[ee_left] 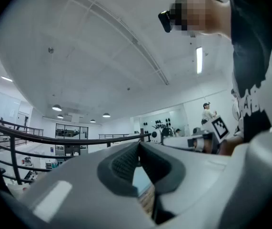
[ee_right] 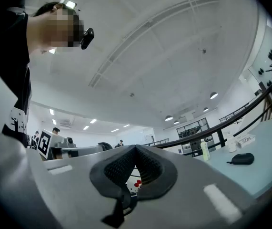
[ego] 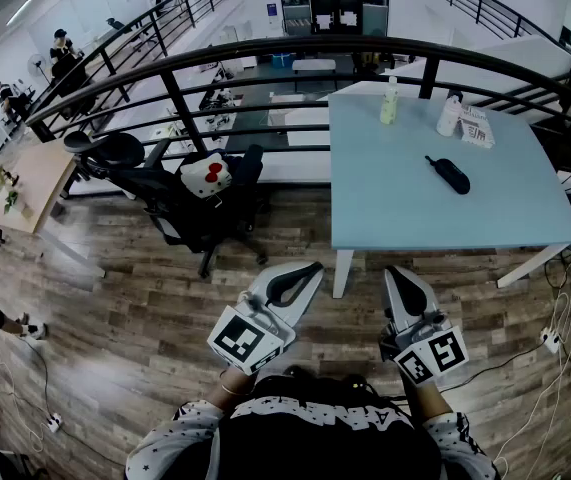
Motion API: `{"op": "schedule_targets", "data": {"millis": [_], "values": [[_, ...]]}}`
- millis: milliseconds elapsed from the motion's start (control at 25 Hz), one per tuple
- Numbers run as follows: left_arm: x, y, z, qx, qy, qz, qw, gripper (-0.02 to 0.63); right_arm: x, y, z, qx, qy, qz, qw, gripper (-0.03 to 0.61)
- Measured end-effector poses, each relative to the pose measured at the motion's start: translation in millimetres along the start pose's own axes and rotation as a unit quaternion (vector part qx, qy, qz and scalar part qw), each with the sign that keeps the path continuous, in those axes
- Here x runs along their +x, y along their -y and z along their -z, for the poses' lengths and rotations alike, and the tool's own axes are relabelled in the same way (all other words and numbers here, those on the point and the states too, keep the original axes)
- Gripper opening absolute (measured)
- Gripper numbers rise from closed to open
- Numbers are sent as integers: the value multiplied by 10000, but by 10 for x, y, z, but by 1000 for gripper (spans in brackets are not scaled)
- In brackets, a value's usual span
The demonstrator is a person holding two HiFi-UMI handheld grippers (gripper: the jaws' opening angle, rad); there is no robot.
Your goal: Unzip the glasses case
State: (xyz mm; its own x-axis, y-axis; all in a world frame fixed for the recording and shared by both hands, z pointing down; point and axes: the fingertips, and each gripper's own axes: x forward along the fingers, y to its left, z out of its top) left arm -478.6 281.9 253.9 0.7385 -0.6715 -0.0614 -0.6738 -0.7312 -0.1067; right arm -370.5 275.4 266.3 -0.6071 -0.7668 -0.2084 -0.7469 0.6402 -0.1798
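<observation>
Glasses case (ego: 450,174), small and black, lies on the light blue table (ego: 385,218), well ahead of both grippers and off to the right of the right gripper (ego: 393,269). Neither tool touches it. At this distance it looks shut, but the zip is too small to make out.

The right gripper's jaws are pressed together at the tips with nothing caught between them. In the right gripper view the case sits far out to the right of those closed tips. The left gripper (ego: 314,266) has its jaws meeting at the tips too. It is empty, with only the oval hollow behind the pads showing.

Both tools are held close in front of the person's body, side by side over the wood floor (ego: 145,318), short of the table's near edge.

Beyond the case from the grippers, near the table's far edge, stand a pale bottle (ego: 390,101) and a white pack (ego: 462,118).

Ahead and to the left of the left gripper is a black office chair (ego: 160,183) carrying a white cushion (ego: 205,175). A black railing (ego: 265,50) curves behind the table.
</observation>
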Motion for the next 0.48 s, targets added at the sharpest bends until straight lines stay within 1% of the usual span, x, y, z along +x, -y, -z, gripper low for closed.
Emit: {"op": "schedule_targets", "data": {"millis": [200,360,480], "values": [[68,92,24,7,-28,-45,10000,0,-89,76,4,55,-2,-35,10000,-3],[175,179,31,27,-55,-46,10000,0,-196,200,-36,174,100,16,9998,-2],[283,260,73,15,-112,8,9999,0,-296,287,-41,-41,95,96,9999,-3]]}}
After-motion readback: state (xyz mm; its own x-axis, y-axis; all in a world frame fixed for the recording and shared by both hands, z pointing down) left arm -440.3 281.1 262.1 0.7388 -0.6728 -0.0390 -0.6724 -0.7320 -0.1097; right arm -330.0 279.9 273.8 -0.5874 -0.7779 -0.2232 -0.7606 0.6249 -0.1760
